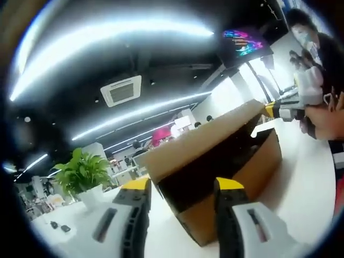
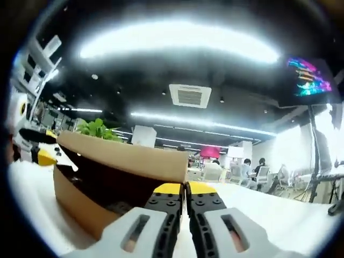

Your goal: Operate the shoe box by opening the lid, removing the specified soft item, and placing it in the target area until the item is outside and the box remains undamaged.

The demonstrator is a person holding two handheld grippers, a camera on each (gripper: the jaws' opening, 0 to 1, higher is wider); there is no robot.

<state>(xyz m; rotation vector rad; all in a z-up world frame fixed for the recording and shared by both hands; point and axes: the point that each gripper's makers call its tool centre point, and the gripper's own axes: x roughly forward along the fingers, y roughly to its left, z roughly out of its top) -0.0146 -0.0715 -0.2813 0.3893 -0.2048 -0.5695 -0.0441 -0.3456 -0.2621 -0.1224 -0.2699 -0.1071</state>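
Observation:
A brown cardboard shoe box [image 1: 252,166] stands on the white table, its lid [image 1: 204,137] raised at a slant over a dark gap. My left gripper [image 1: 181,196] is open just short of the box's near corner, with nothing between its jaws. In the right gripper view the box [image 2: 75,201] lies left of centre with the lid [image 2: 129,156] tilted up. My right gripper [image 2: 185,189] is shut at the lid's end edge and seems to pinch it. That right gripper [image 1: 275,110] shows at the lid's far end, and the left gripper [image 2: 42,156] at the other end. The box's contents are hidden in shadow.
The white table [image 1: 301,199] runs on past the box on both sides. A potted green plant [image 1: 81,173] stands on it beyond the box's near end. A person [image 1: 317,59] stands by the far end, a hand near the right gripper. Chairs and people sit far behind.

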